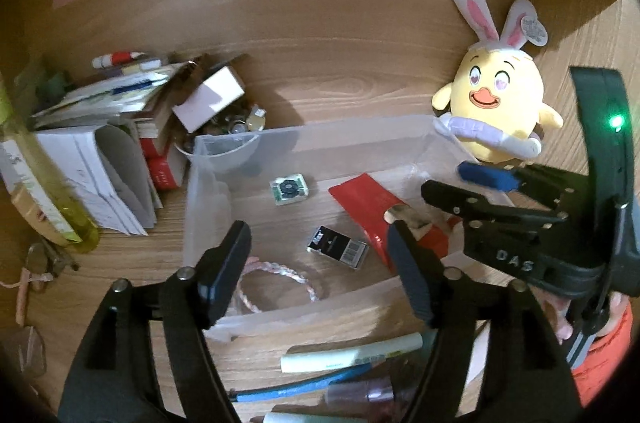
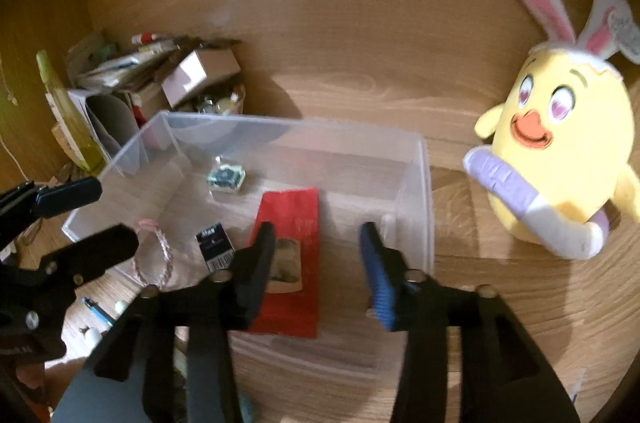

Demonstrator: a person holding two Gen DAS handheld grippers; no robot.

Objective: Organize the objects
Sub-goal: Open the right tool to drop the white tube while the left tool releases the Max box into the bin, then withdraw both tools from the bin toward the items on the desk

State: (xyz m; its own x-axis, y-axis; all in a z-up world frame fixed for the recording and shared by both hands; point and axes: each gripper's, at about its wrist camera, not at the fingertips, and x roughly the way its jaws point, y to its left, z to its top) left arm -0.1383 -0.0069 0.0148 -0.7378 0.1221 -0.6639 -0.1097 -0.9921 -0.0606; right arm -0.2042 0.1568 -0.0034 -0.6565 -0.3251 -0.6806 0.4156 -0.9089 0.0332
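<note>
A clear plastic bin (image 1: 208,159) (image 2: 424,191) stands on the wooden desk. In it lie a red packet (image 1: 368,207) (image 2: 296,219), a small black box (image 1: 338,247) (image 2: 216,243), a green-white tile (image 1: 289,188) (image 2: 226,177) and a pink braided cord (image 1: 276,271) (image 2: 158,255). My left gripper (image 1: 320,267) is open and empty above the bin's near side. My right gripper (image 2: 316,271) is open and empty over the red packet; it also shows in the left wrist view (image 1: 460,183). My left gripper also shows in the right wrist view (image 2: 92,219).
A yellow chick plush with bunny ears (image 1: 500,103) (image 2: 568,159) stands right of the bin. Papers, books and a small box (image 1: 120,143) (image 2: 160,79) pile up at the left with a yellow-green bottle (image 1: 44,183). Pens and markers (image 1: 352,359) lie in front.
</note>
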